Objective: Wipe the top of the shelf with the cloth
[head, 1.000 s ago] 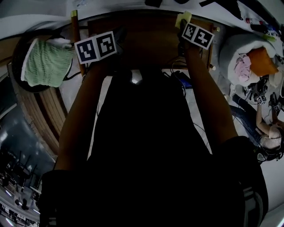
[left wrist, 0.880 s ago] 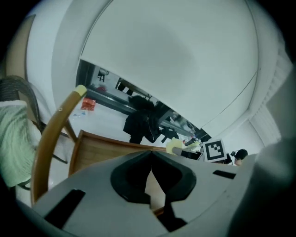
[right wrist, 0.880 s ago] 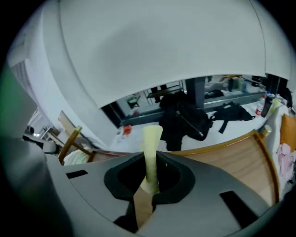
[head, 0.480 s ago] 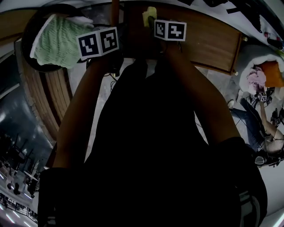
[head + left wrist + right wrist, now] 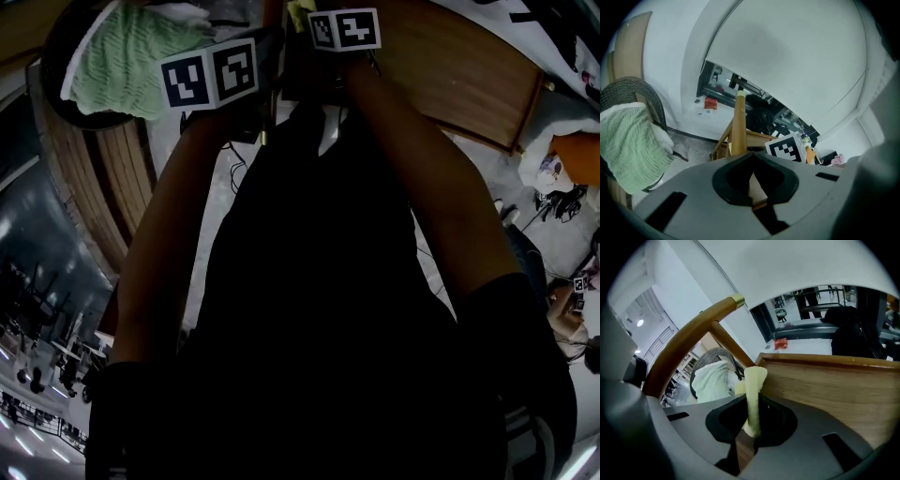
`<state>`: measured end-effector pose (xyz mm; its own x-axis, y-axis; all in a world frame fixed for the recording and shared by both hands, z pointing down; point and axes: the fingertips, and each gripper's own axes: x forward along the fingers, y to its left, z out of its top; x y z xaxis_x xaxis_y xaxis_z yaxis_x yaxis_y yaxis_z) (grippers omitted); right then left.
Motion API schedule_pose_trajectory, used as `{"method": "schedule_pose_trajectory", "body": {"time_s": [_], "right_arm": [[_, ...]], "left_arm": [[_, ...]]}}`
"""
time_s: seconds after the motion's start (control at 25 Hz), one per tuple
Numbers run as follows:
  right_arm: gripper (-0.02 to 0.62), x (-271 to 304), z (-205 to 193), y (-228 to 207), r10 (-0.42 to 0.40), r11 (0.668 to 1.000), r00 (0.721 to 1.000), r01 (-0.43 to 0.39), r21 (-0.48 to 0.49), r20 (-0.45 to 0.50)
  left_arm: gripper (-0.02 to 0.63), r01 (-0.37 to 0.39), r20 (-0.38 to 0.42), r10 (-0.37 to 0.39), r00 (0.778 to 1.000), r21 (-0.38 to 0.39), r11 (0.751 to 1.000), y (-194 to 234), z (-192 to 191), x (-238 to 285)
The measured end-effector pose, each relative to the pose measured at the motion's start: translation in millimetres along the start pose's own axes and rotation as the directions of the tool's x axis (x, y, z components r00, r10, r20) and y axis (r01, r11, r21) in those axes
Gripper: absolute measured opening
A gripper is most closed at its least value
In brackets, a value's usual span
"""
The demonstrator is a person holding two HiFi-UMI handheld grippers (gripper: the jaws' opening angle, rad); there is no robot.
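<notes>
The wooden shelf top (image 5: pixel 450 75) (image 5: pixel 825 385) lies ahead of me. A pale yellow cloth (image 5: pixel 754 378) (image 5: pixel 300 11) is pinched upright in my right gripper (image 5: pixel 751 401), which is shut on it at the shelf's left end, next to a curved wooden rail (image 5: pixel 689 343). My left gripper (image 5: pixel 751 164) is shut with nothing seen in it, just before an upright wooden post (image 5: pixel 739 126). In the head view both marker cubes, left (image 5: pixel 208 73) and right (image 5: pixel 345 28), sit close together. My body hides the jaws there.
A dark round basket (image 5: pixel 56 56) holding a green knitted cloth (image 5: pixel 122 56) (image 5: pixel 628 145) stands left of the shelf. Curved wooden slats (image 5: pixel 89 187) run beside it. At the right are an orange cushion (image 5: pixel 577 155) and a person (image 5: pixel 572 300) on the floor.
My right gripper with the yellow cloth has moved left along the shelf top, from its right side to its left end. The two marker cubes now sit close together.
</notes>
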<state>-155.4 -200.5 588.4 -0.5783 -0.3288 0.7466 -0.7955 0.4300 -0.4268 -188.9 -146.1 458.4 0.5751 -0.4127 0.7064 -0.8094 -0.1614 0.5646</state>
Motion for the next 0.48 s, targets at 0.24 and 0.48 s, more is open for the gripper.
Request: {"method": "schedule_pose_trajectory", "body": {"time_s": [0.24, 0.48], "right_arm": [[0.054, -3.3, -3.9, -3.1, -0.03, 0.997, 0.999, 0.027, -0.078, -0.036], [0.054, -25.5, -14.2, -32.0, -0.054, 0.995, 0.997, 0.049, -0.087, -0.051]], "left_arm": [[0.011, 0.02, 0.008, -0.02, 1.0, -0.02, 1.0, -8.2, 1.3, 7.4], [0.012, 0.039, 0.002, -0.039, 0.999, -0.002, 0.999, -31.8, -0.1, 23.5]]}}
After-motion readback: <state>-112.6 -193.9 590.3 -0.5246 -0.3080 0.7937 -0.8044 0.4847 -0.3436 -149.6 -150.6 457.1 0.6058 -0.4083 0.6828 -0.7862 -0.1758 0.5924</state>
